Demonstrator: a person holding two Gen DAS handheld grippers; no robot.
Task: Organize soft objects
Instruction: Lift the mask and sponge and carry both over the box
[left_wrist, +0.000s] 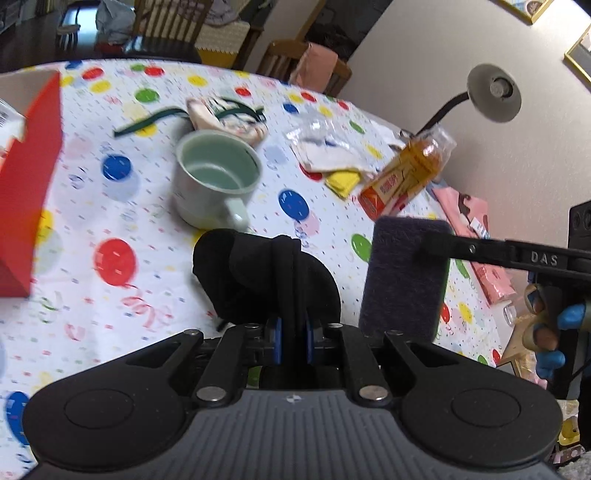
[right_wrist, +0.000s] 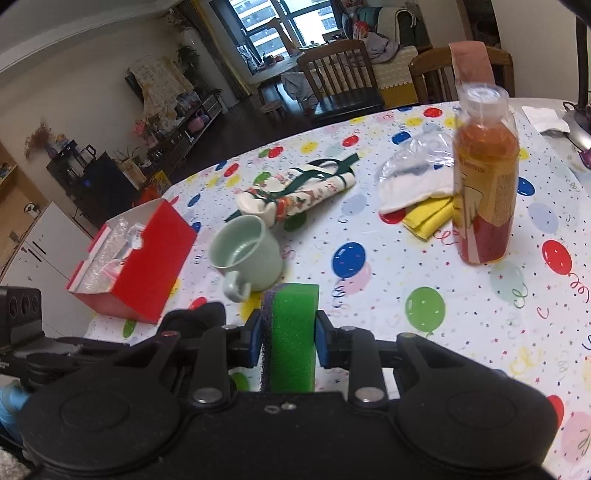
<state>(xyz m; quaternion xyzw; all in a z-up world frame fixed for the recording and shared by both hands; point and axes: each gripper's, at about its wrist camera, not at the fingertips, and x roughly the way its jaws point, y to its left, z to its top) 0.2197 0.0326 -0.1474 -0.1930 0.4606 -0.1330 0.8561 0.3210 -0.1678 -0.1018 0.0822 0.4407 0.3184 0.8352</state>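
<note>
My left gripper (left_wrist: 293, 330) is shut on a bundled black cloth (left_wrist: 258, 269), which hangs just above the balloon-print tablecloth (left_wrist: 110, 206). My right gripper (right_wrist: 290, 339) is shut on a green sponge (right_wrist: 295, 314) with a dark scouring side. In the left wrist view that sponge (left_wrist: 402, 280) is held up beside the black cloth, on its right. In the right wrist view the black cloth (right_wrist: 195, 315) shows at lower left. A rolled patterned cloth with green straps (right_wrist: 306, 195), a white cloth (right_wrist: 410, 192) and a yellow cloth (right_wrist: 428, 218) lie further back.
A mint mug (right_wrist: 245, 254) stands just ahead of both grippers. An open red box (right_wrist: 147, 251) sits to the left. An upright juice bottle (right_wrist: 484, 177) stands at the right. Wooden chairs (right_wrist: 340, 74) line the far table edge. A gloved hand (left_wrist: 550, 332) holds the right gripper.
</note>
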